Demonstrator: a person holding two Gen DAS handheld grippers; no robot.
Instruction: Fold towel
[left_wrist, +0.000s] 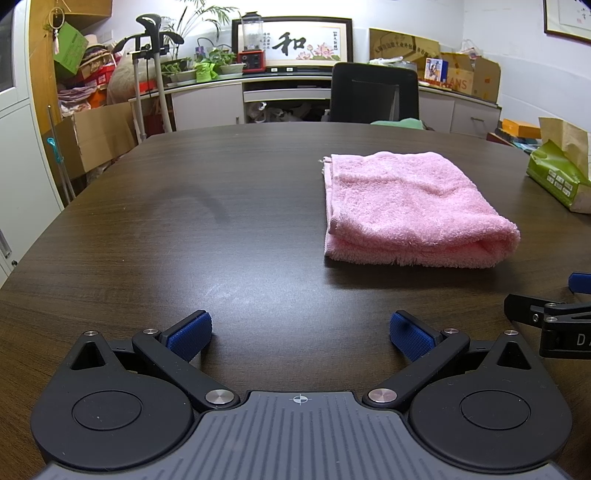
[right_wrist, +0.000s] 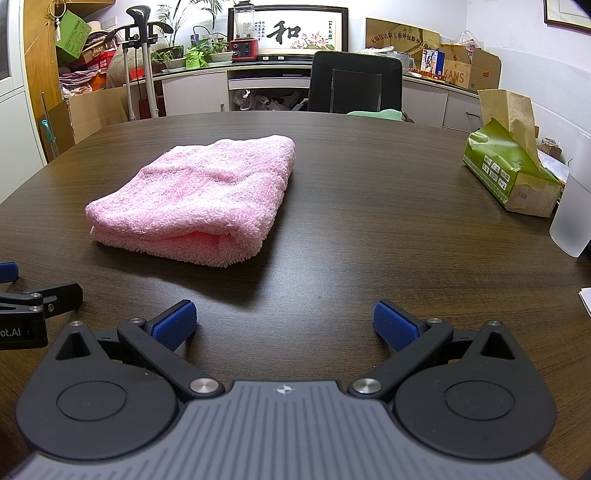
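On the table (left_wrist: 221, 206) lies a folded pink towel (left_wrist: 410, 210); both claws gape empty.

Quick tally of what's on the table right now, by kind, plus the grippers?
Towel, pink, folded: 1
Tissue pack, green: 1
Frosted cup: 1
White paper at the right edge: 1
Grippers, both open and empty: 2, left and right
Total: 6

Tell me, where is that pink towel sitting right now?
The pink towel lies folded on the dark table, ahead of both open claws, left of the green tissue pack.
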